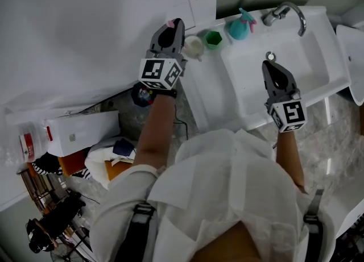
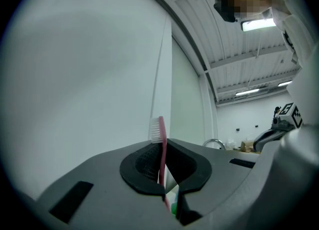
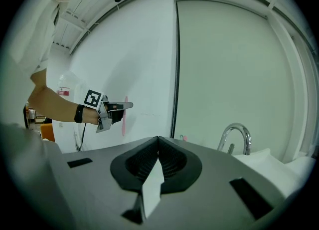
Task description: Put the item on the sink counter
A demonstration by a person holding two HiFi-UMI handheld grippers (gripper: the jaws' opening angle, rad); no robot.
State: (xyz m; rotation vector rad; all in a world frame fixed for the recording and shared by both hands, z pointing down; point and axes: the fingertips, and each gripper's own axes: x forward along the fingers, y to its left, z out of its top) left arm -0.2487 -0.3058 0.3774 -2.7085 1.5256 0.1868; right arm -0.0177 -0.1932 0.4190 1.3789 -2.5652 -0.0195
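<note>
L gripper (image 2: 167,146) w/ pink toothbrush (image 2: 160,133) upright btwn jaws

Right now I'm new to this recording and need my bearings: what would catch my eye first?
A pink toothbrush stands bristles-up, clamped in the shut left gripper, close to a white cup and a green cup on the sink counter. The right gripper hangs shut and empty over the white sink basin, with a teal bottle and the tap at the back.
</note>
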